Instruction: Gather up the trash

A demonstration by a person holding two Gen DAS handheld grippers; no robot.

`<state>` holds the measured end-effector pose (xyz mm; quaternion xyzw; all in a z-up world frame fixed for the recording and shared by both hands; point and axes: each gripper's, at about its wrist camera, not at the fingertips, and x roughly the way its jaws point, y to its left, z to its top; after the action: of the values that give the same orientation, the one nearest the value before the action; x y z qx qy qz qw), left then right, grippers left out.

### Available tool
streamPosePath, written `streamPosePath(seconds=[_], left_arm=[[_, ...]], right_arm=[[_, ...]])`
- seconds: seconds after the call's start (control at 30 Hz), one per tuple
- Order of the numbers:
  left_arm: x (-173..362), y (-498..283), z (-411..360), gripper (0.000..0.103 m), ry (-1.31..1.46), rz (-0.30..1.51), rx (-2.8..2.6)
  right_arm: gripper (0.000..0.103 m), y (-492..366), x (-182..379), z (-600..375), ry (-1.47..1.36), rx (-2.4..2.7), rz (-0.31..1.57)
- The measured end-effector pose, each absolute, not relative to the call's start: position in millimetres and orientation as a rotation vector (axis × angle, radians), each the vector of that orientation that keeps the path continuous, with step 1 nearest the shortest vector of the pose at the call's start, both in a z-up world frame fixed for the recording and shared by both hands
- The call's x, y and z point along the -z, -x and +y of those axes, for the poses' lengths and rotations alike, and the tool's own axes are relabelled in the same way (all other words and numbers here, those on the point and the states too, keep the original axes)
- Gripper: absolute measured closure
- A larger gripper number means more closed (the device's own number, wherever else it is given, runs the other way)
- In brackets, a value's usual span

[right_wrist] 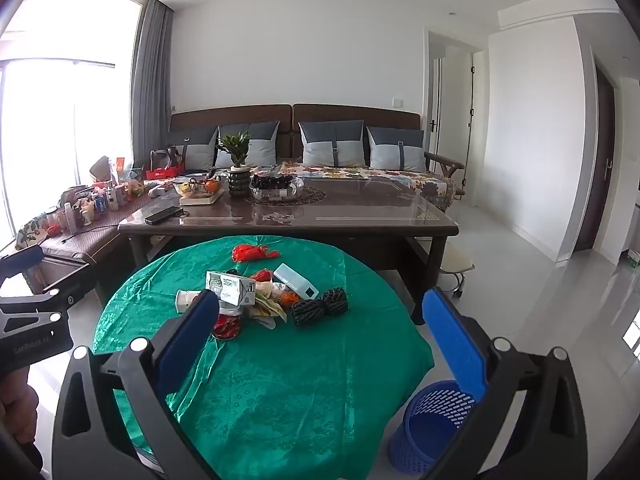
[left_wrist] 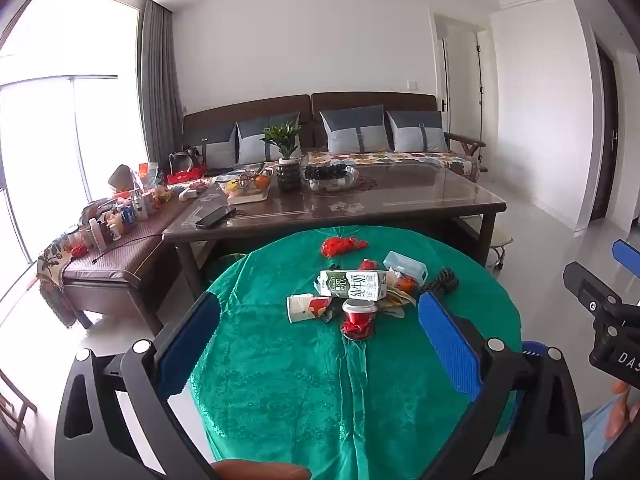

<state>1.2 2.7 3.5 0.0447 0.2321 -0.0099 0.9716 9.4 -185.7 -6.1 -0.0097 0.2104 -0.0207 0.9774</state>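
Both tools [left_wrist: 318, 330] [right_wrist: 332, 328] wide open, empty; milk carton [left_wrist: 354, 284] on its side, long axis left-right.

milk carton [left_wrist: 354, 285]: bore "纯牛奶" in dark characters on its white side.
right gripper [left_wrist: 618, 322]: showed "DAS" in white.
left gripper [right_wrist: 30, 312]: read "GenRobot AI", faintly.

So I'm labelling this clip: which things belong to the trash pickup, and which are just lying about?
Job: milk carton, crushed red can, paper cup, red wrapper, blue basket.

Lying about: potted plant, phone, fruit bowl, sofa cushions.
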Motion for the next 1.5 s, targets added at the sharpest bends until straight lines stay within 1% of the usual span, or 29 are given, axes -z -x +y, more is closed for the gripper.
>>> streamPosePath(seconds=[0.3, 1.5], left_arm=[[-9, 2, 2, 0.005, -0.09, 0.459, 0.021], [-8, 2, 1, 0.005, -0.093, 0.458, 0.021]], right_arm=[[0.005, -9, -2, -193, 0.017, 0.049, 0.42], [0.005, -5, -2, -198, 0.009, 0.053, 0.413]])
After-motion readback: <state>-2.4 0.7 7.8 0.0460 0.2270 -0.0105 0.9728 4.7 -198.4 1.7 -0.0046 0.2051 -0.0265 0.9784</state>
